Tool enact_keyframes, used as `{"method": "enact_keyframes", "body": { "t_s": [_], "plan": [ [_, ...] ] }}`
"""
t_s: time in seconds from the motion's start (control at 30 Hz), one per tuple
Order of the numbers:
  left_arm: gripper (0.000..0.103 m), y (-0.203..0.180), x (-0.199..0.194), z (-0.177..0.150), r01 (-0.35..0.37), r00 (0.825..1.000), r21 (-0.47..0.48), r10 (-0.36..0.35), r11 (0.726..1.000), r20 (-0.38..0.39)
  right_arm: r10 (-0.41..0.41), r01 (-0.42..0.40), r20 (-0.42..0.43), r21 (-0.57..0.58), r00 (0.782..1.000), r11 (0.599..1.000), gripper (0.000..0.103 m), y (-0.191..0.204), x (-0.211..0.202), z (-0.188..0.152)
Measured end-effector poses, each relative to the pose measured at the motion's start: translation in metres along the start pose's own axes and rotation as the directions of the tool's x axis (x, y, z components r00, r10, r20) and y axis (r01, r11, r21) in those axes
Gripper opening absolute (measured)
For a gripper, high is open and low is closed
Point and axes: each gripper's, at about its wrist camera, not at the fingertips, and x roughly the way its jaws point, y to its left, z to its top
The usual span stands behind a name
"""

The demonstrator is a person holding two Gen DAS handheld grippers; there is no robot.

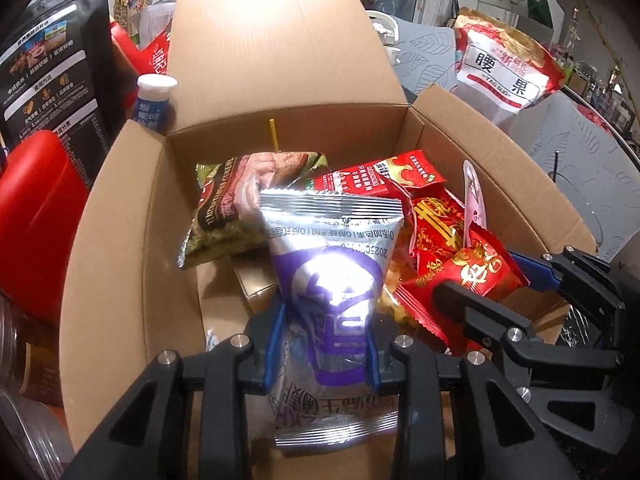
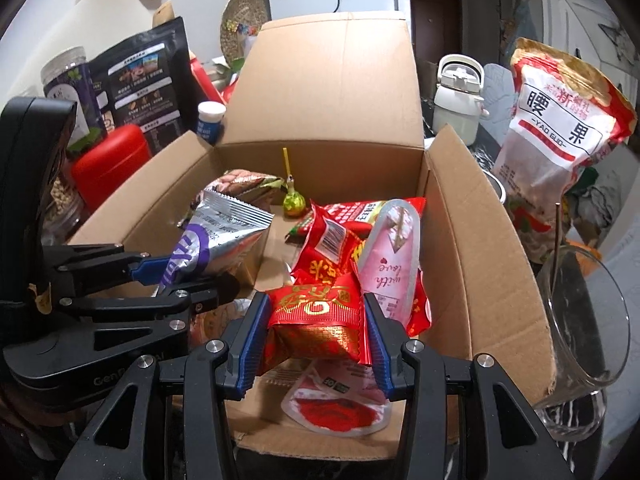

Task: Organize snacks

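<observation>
An open cardboard box (image 1: 132, 248) (image 2: 472, 248) holds several snack packets. My left gripper (image 1: 325, 354) is shut on a silver and purple packet (image 1: 336, 276), held over the box's near left part; the same packet (image 2: 216, 240) shows at the left of the right wrist view, with the left gripper (image 2: 176, 280) clamped on it. My right gripper (image 2: 316, 336) is shut on a red and gold packet (image 2: 320, 320), low over the box's near right part. That red packet (image 1: 476, 272) and the right gripper (image 1: 496, 288) appear at the right of the left wrist view. A green packet (image 1: 240, 204) and a pink pouch (image 2: 390, 268) lie inside.
A black stand-up bag (image 2: 148, 80), a red container (image 2: 108, 160) and a small blue bottle (image 2: 210, 120) stand left of the box. A white and red cashew bag (image 2: 560, 120) and a white kettle (image 2: 458, 100) stand to the right. A clear glass (image 2: 584, 340) sits by the box's near right corner.
</observation>
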Motion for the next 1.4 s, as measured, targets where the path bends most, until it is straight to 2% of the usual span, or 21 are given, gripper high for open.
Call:
{"method": "enact_keyframes", "body": {
  "t_s": [0.2,0.33,0.43,0.8,0.87,0.97,1.03,1.07,1.1,1.23,1.4],
  "plan": [
    [0.032,-0.001,0.003,0.004,-0.004,1.000,-0.005,0.004,1.000,-0.018,-0.009,0.009,-0.023,-0.007,1.000,1.000,0.045,0.001,0.004,0.003],
    [0.032,-0.003,0.007,0.011,-0.006,0.999,-0.009,0.005,1.000,-0.046,-0.046,0.045,-0.025,-0.033,0.999,0.998,0.048,0.004,0.000,0.008],
    [0.032,-0.002,0.006,0.012,0.005,0.999,-0.010,-0.006,1.000,-0.037,-0.085,0.084,-0.004,-0.052,0.996,0.995,0.055,0.006,-0.005,0.010],
    [0.033,-0.008,0.003,0.014,-0.043,0.999,0.003,0.043,0.999,-0.031,-0.125,0.125,-0.002,-0.043,0.992,0.991,0.055,0.005,-0.019,0.006],
    [0.039,-0.010,0.002,0.014,-0.052,0.998,0.005,0.052,0.999,-0.030,-0.142,0.142,0.001,-0.039,0.990,0.989,0.055,0.005,-0.022,0.005],
    [0.066,-0.015,-0.003,0.014,-0.039,0.999,0.017,0.040,0.999,-0.011,-0.157,0.157,0.004,-0.021,0.988,0.987,0.055,0.001,-0.028,0.004],
    [0.093,-0.021,-0.008,0.014,-0.043,0.999,0.030,0.043,0.999,0.008,-0.166,0.166,0.010,-0.010,0.986,0.986,0.055,-0.001,-0.034,0.003],
    [0.096,-0.024,-0.010,0.014,-0.050,0.999,0.034,0.049,0.998,0.018,-0.171,0.171,0.015,-0.007,0.985,0.985,0.055,-0.002,-0.038,0.002],
    [0.099,-0.025,-0.011,0.015,-0.055,0.998,0.035,0.054,0.998,0.023,-0.176,0.176,0.020,-0.006,0.984,0.984,0.055,-0.002,-0.041,0.002],
    [0.099,-0.027,-0.013,0.016,-0.049,0.999,0.029,0.049,0.998,0.008,-0.193,0.193,0.023,0.008,0.981,0.981,0.059,-0.008,-0.048,-0.001],
    [0.099,-0.028,-0.022,0.017,-0.051,0.998,0.027,0.050,0.998,0.023,-0.182,0.181,0.026,0.015,0.983,0.983,0.059,-0.011,-0.054,-0.002]
  ]
}}
